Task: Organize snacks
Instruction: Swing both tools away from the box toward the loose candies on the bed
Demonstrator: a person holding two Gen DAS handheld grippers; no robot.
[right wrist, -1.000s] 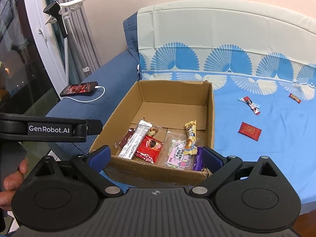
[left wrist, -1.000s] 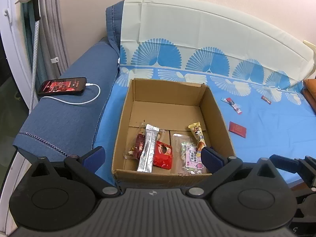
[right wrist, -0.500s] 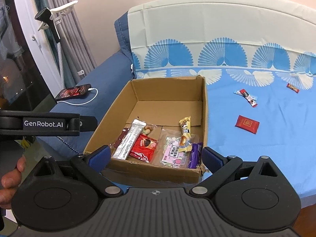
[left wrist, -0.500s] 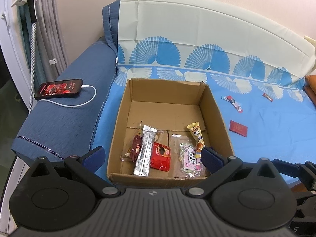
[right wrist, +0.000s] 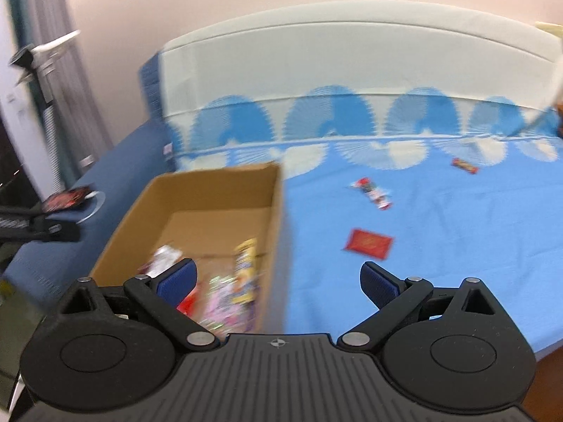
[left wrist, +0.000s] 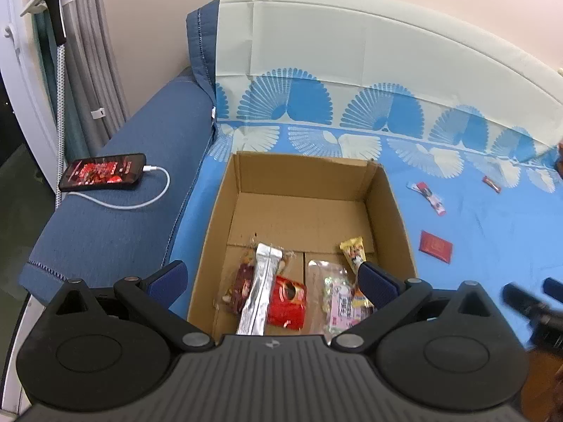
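Snacks (left wrist: 286, 293) along box (left wrist: 309, 179) near edge, far half bare; both tongs released

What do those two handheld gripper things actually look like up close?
Both look alike. The left gripper and right gripper each have a matte black ribbed body, two round black discs, angled black link arms with silver pivot pins, and blue pads on the fingers. A small white mark sits at the body's centre. No cables show.

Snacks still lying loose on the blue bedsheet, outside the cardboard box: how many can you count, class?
3: a flat red packet nearest the box, a red-and-white wrapped candy beyond it, and a small red bar farthest right.
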